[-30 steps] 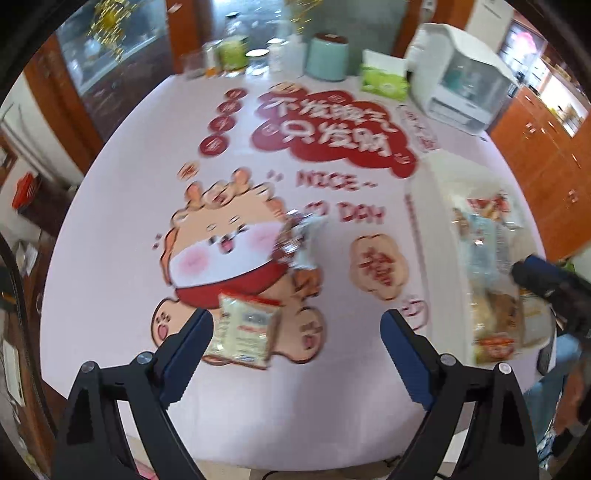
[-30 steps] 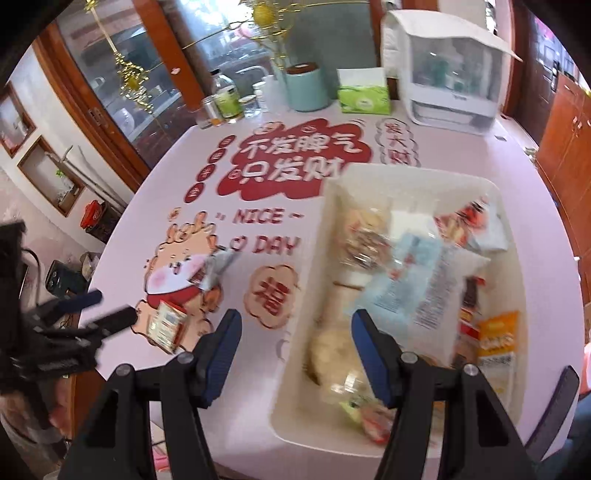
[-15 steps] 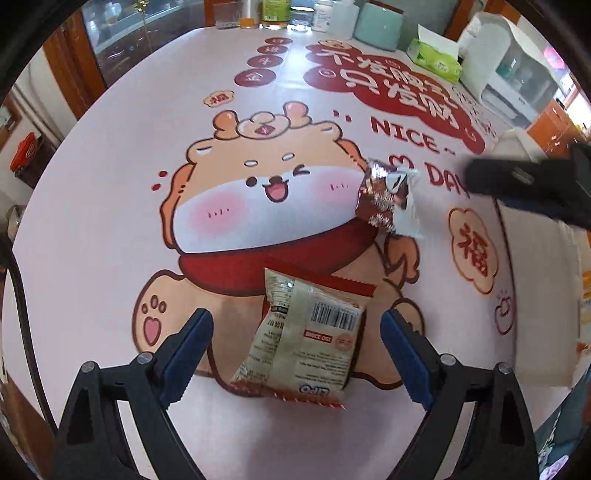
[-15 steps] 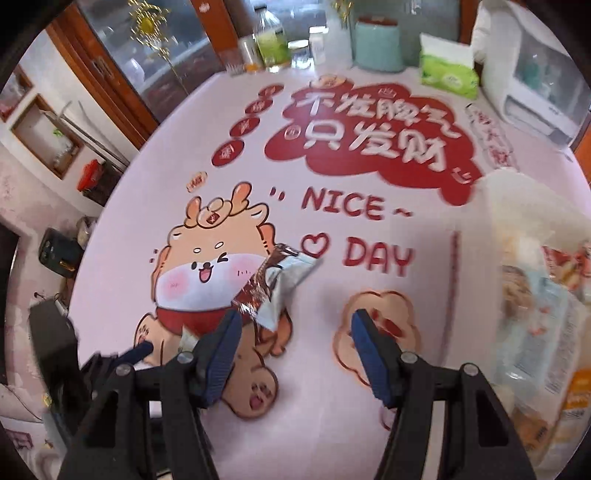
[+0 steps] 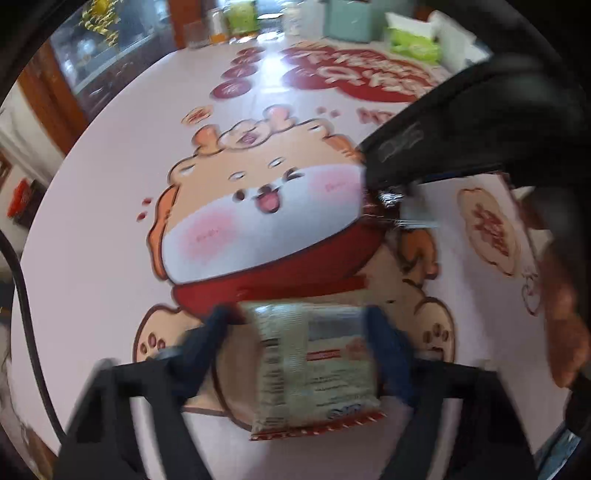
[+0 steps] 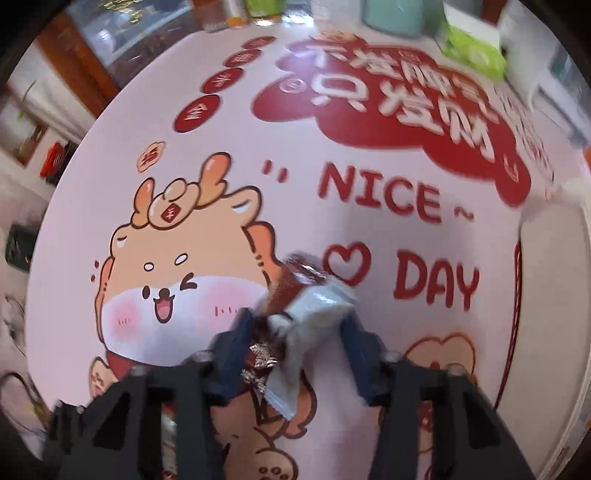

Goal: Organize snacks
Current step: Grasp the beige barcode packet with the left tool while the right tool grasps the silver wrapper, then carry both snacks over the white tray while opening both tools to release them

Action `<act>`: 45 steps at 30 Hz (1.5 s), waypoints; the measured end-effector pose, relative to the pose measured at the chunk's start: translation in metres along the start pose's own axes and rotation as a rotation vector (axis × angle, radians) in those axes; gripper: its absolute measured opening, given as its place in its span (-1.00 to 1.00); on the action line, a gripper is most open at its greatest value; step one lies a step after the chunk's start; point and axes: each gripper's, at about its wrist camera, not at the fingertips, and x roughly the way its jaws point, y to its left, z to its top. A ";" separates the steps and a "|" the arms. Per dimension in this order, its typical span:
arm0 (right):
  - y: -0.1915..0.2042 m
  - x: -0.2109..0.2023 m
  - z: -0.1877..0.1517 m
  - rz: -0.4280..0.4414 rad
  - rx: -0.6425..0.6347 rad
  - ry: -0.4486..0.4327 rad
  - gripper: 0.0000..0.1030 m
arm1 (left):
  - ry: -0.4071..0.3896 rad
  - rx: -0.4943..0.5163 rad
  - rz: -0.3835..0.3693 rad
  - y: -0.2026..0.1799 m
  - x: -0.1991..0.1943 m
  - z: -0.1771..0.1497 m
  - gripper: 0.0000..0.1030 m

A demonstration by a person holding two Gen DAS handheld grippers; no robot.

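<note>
In the left wrist view a beige snack packet lies on the cartoon-printed tablecloth. My left gripper straddles it with jaws closing, the blue pads meeting its side edges. A brown and silver snack packet sits crumpled between the closing jaws of my right gripper, both pads against it. From the left wrist view that packet peeks out under the right gripper's black body. A person's hand shows at the right edge.
A white tray stands at the table's right side. At the back are a green tissue pack, a teal canister, bottles and a white appliance. A black cable runs along the left.
My left gripper sank onto the beige packet and its jaws narrowed around it. The right gripper swung left from over the tray, came down on the brown and silver packet and closed in.
</note>
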 end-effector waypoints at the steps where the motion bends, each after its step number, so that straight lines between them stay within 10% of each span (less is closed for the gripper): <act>1: 0.003 0.000 -0.002 -0.010 -0.021 -0.007 -0.29 | 0.005 0.007 -0.004 0.000 -0.001 0.001 -0.03; 22: -0.011 -0.130 -0.109 0.075 -0.109 -0.171 -0.49 | -0.194 -0.072 -0.005 0.022 -0.107 0.036 -0.14; 35: -0.118 -0.267 -0.158 -0.009 0.096 -0.456 -0.49 | -0.347 0.028 -0.266 -0.118 -0.211 0.112 -0.14; 45: -0.193 -0.298 -0.197 -0.047 0.212 -0.512 -0.49 | -0.345 0.113 -0.320 -0.217 -0.236 0.129 -0.13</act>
